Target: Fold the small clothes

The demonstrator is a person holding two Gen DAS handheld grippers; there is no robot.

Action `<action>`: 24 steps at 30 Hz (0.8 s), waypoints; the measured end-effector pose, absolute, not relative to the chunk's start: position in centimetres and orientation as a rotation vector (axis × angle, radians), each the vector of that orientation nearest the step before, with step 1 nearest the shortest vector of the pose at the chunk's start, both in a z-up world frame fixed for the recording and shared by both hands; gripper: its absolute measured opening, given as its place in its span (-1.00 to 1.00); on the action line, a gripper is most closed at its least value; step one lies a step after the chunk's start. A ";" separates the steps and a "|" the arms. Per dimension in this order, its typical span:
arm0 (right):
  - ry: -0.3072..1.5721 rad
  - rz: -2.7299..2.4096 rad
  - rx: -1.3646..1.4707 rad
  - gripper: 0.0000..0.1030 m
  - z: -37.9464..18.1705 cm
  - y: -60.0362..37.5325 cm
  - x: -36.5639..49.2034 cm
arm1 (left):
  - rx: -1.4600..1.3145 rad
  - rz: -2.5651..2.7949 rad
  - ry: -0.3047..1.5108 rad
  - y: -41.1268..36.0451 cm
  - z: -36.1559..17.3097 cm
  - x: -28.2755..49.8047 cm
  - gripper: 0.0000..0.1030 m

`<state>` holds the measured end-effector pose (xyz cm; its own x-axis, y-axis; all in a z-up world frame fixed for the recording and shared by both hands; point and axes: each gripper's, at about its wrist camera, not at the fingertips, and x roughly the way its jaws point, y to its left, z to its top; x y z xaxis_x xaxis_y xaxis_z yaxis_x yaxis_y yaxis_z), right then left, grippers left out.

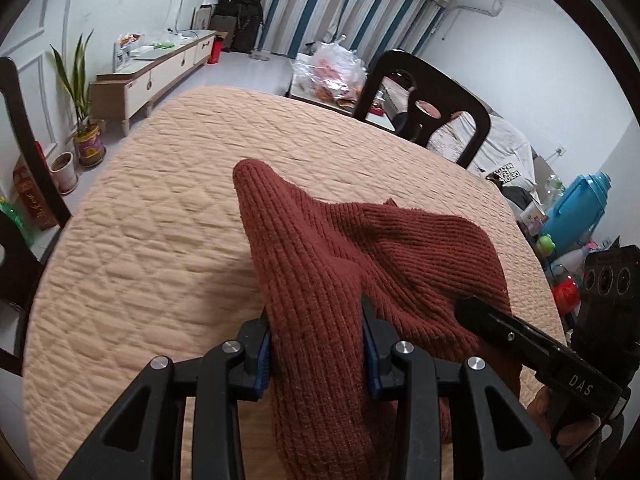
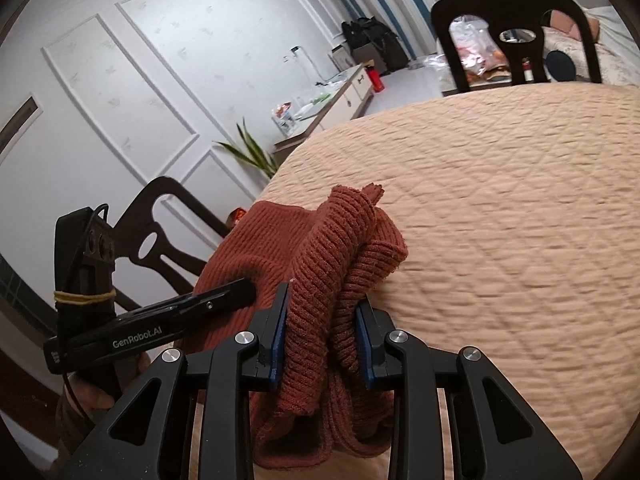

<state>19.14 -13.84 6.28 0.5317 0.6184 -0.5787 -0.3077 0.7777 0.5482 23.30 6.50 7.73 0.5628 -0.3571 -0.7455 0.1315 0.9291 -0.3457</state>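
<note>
The left tool (image 1: 318,344) points forward over the near edge of the round quilted surface (image 1: 160,200), its blue-padded fingers (image 1: 264,360) clamped on a thick bunch of the rust-red ribbed garment (image 1: 340,248). The right tool (image 2: 322,336) pinches another doubled-up fold of the same garment (image 2: 320,248) between its own pads (image 2: 280,328), so both tools grip cloth and neither is empty. In the left wrist view the right tool (image 1: 464,308) comes in from the right side, one black finger laid against the cloth, with the person's right hand (image 1: 568,420) wrapped low around its handle. In the right wrist view the left tool (image 2: 244,292) enters from the left, tilted slightly upward, the left hand (image 2: 92,392) below it (only partly in view). The garment sits bunched and lifted at the near edge of the surface, held up into a rounded peak between the two tools, its far part resting on the quilting. A dark chair (image 1: 420,92) stands at the surface's far edge, another chair (image 2: 160,232) at its left edge
</note>
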 end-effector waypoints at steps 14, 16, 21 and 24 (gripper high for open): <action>0.894 0.557 0.430 -0.43 4.3 -9.0 19.2 | -0.252 -0.263 0.970 11.0 5.3 24.6 -0.25; 0.905 0.533 0.436 -0.42 4.0 -9.3 19.2 | -0.266 -0.274 0.973 11.5 5.0 24.6 -0.20; 0.936 0.492 0.413 -0.39 3.5 -9.4 19.2 | -0.223 -0.270 0.964 11.2 5.0 24.2 -0.11; 0.940 0.468 0.380 -0.34 3.4 -9.3 19.0 | -0.223 -0.260 0.972 11.4 4.9 24.2 0.03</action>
